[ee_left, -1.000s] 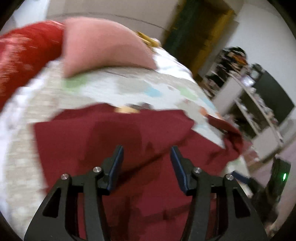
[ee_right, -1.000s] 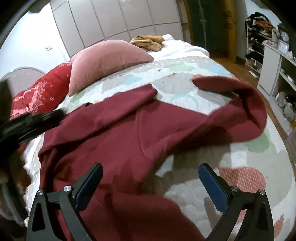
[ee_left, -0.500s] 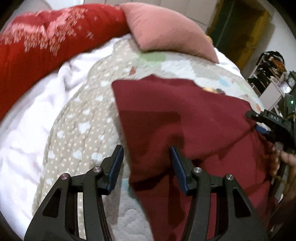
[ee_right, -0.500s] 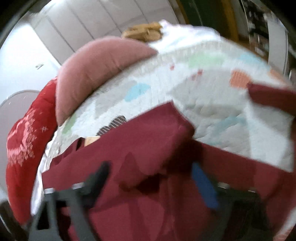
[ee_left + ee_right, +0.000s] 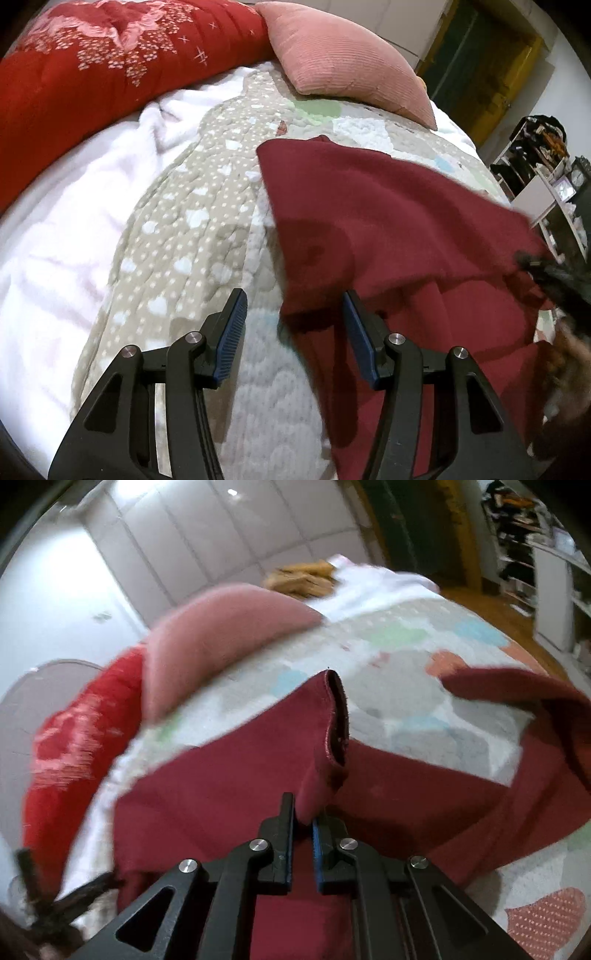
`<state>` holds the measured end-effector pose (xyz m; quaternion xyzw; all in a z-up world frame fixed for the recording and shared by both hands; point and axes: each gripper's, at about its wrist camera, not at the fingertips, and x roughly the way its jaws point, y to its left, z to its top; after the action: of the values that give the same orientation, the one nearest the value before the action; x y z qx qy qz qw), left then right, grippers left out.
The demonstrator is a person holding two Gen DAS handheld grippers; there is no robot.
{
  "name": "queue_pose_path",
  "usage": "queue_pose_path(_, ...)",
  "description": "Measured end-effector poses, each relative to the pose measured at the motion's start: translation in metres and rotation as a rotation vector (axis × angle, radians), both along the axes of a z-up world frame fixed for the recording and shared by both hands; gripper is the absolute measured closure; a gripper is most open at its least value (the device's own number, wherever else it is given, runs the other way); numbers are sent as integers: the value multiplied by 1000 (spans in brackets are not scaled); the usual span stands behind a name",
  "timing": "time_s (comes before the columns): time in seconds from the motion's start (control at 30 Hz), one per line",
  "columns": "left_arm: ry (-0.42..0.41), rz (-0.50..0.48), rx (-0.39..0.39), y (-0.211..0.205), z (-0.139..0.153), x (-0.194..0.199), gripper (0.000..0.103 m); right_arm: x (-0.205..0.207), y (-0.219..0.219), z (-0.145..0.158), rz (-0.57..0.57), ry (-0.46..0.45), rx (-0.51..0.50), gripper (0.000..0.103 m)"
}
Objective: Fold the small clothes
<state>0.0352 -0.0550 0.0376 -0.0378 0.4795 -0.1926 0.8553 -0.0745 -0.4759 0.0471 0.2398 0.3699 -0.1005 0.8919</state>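
A dark red garment (image 5: 388, 221) lies spread on the patterned bedspread (image 5: 192, 236). My left gripper (image 5: 293, 295) is open just above the garment's near left corner. The corner lies between its fingers and the pads do not press on it. My right gripper (image 5: 303, 808) is shut on a raised fold of the dark red garment (image 5: 229, 794). A sleeve cuff (image 5: 338, 720) stands up just beyond its tips. A second sleeve (image 5: 517, 694) curls at the right. In the left wrist view the right gripper (image 5: 550, 275) is a dark blur at the garment's right edge.
A pink pillow (image 5: 343, 62) and a red floral quilt (image 5: 92, 74) lie at the head of the bed. A white blanket (image 5: 66, 229) covers the left side. Shelves with clutter (image 5: 546, 173) stand to the right. Folded tan cloth (image 5: 303, 576) sits beyond the pillow, before white wardrobe doors (image 5: 221, 535).
The left gripper swung from over the garment's middle to its near left corner and sank lower. The right gripper went from wide open to shut on a fold of the garment.
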Motion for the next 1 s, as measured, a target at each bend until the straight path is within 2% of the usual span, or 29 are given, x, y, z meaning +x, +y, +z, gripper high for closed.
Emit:
queue_pose_path(0.07, 4, -3, -13, 9, 4, -12, 49, 14, -11, -23, -11, 108, 16, 84)
queue_pose_path(0.1, 5, -5, -16, 14, 6, -17, 49, 15, -16, -26, -13, 123, 39, 80)
queue_pose_path(0.13, 2, -5, -16, 22, 7, -24, 49, 12, -19, -24, -23, 103, 64, 73)
queue_pose_path(0.2, -1, -1, 1, 30, 7, -32, 49, -6, -12, -8, -52, 72, 54, 63)
queue_pose_path(0.27, 1, 0, 24, 38, 4, -39, 49, -21, 9, 5, 6, 35, 46, 63)
queue_pose_path(0.37, 17, 5, 40, 42, -3, -48, 49, -33, 70, 20, 229, -14, 101, 63)
queue_pose_path(0.47, 28, 17, 15, 48, -4, -60, 49, -26, 134, 28, 421, -20, 99, 63)
queue_pose_path(0.57, 35, 17, -7, 54, -4, -77, 49, -8, 186, 24, 541, -8, 96, 63)
queue_pose_path(0.67, 40, -7, -21, 58, -4, -95, 49, 14, 211, 11, 561, 17, 113, 63)
queue_pose_path(0.8, 45, -21, -32, 65, -7, -108, 49, 50, 235, -22, 537, 89, 161, 63)
queue_pose_path(1.0, 62, -9, -101, 79, -7, -106, 49, 84, 260, -31, 520, 81, 101, 61)
